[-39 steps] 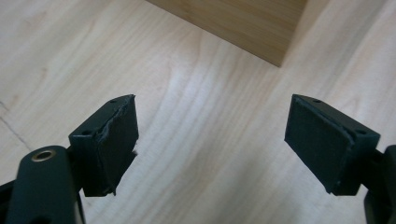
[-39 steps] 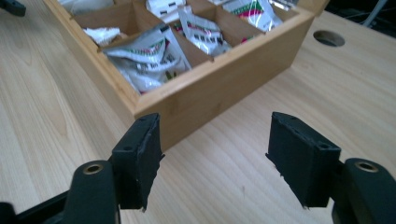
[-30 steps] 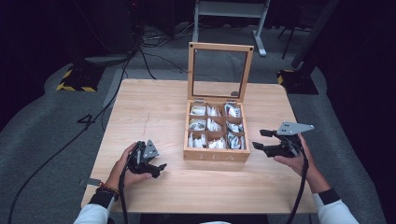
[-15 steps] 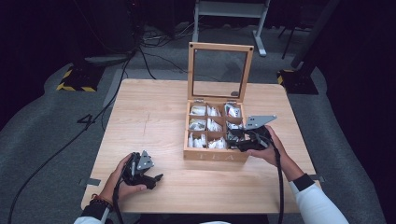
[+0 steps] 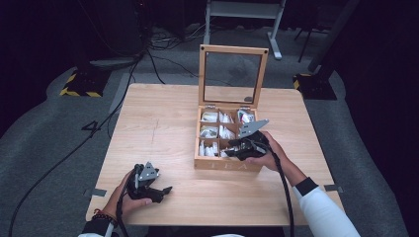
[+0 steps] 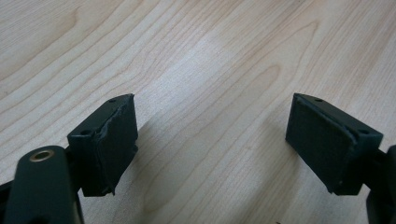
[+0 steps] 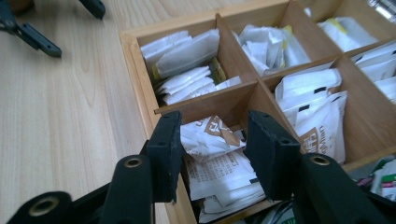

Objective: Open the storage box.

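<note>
left tongs [image 5: 165,190]: were rested low on the bench [image 5: 163,123] at the near left, jaws spread wide, nothing between them but bare wood.

right tongs [image 7: 212,140]: were held over the near edge of the tea box [image 5: 200,148], jaws partly spread on either side of a printed sachet [image 7: 208,135]. It wasn't actually pinched yet, as far as could be seen.

sachets: were packed loose in the compartments, the target one lying in a near corner cell.

risk: two or three packets could easily be grabbed together since they're stacked, or a jaw could be snagged on the divider [image 7: 210,100].

lid [image 5: 232,74]: was propped upright at the back, could probably be knocked shut.
</note>
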A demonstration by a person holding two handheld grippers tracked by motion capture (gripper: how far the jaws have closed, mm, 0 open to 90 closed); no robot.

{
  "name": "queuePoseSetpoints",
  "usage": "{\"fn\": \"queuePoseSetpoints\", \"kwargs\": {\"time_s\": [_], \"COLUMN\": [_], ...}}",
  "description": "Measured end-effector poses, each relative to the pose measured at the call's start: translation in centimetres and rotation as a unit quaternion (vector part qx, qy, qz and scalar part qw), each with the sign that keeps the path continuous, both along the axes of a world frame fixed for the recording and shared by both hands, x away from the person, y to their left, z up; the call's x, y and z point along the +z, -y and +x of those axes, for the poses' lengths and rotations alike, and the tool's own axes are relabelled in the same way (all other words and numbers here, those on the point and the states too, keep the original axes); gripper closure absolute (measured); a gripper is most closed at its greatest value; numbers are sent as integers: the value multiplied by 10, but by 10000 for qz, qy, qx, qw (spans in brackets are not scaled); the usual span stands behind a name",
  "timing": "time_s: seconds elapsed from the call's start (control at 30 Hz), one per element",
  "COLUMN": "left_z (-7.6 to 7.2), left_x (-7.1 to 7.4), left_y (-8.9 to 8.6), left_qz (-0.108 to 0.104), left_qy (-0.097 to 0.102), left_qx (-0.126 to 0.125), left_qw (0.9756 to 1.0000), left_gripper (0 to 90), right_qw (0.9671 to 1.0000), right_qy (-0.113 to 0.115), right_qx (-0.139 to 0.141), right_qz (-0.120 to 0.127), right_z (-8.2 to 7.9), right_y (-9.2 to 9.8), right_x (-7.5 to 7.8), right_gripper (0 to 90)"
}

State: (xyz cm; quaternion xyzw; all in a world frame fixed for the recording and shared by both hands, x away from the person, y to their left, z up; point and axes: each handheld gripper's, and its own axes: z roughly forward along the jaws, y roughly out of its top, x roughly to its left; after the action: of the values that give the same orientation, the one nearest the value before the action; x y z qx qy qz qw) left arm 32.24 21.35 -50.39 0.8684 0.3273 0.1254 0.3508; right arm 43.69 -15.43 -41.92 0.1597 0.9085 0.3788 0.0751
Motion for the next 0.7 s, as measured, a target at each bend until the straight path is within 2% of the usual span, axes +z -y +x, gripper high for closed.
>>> {"fn": "queuePoseSetpoints", "kwargs": {"time_s": [0.23,0.27,0.37,0.47,0.53,0.63,0.7], "left_z": [0,1,1,1,1,1,1], "left_x": [0,0,0,0,0,0,0], "left_y": [0,0,0,0,0,0,0], "left_qz": [4,3,-4,-8,-6,-6,-6], "left_qy": [-8,-8,-13,-14,-12,-12,-12], "left_qx": [-11,-15,-17,-23,-25,-25,-26], "left_qw": [10000,10000,10000,10000,10000,10000,10000], "left_gripper": [171,170,169,169,168,169,168], "right_qw": [9993,9990,9988,9968,9963,9953,9958], "right_qy": [-122,-166,-312,-510,-555,-619,-572], "right_qx": [-22,-42,-96,-95,-78,13,109], "right_qz": [-352,-421,-376,-615,-653,-748,-713], "right_z": [8,9,14,19,21,21,19], "right_y": [-10,-11,-13,-18,-19,-23,-24], "right_x": [-10,-11,-13,-16,-16,-17,-17], "right_gripper": [595,589,561,565,576,704,781]}}
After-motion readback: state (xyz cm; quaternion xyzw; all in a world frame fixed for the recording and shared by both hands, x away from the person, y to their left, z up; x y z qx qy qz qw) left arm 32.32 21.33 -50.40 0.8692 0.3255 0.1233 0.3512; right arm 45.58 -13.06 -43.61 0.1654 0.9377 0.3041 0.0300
